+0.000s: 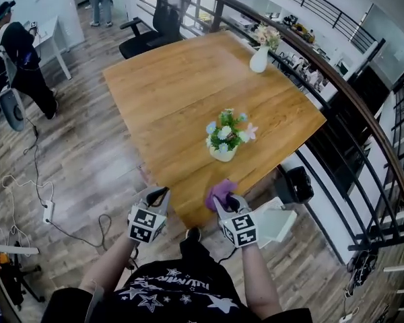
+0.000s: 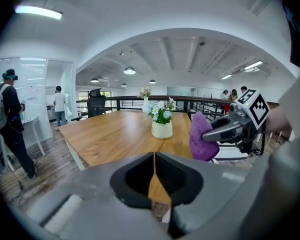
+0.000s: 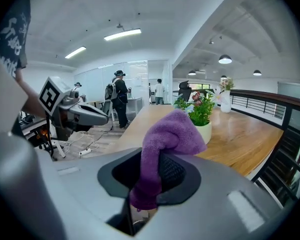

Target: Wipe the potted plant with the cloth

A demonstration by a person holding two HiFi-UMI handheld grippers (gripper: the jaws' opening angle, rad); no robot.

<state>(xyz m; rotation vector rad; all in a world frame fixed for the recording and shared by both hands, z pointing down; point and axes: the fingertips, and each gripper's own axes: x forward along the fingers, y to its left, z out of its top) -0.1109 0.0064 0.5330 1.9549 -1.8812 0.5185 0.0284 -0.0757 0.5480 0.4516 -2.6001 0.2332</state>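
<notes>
"While both grippers hang at the near edge of the table (image 1: 182,93), which one has the cloth?"

"The right gripper (image 1: 220,204) — its jaws are clamped on the purple cloth (image 3: 166,134), which bunches up above them and hangs down through the gap."

"And the left gripper (image 1: 159,194)?"

"Clenched on nothing. Its own view shows the two jaws pressed together, with only the wooden tabletop beyond."

"Where is the potted plant (image 1: 225,138)?"

"Upright in a white pot on the table, toward the near right side, just beyond the cloth and apart from it — green leaves, white and pale blue flowers, one pink."

"Anything else up there?"

"A white vase (image 1: 259,59) with flowers near the far right edge, by the railing (image 1: 337,86). A black office chair (image 1: 163,19) stands at the far end."
</notes>
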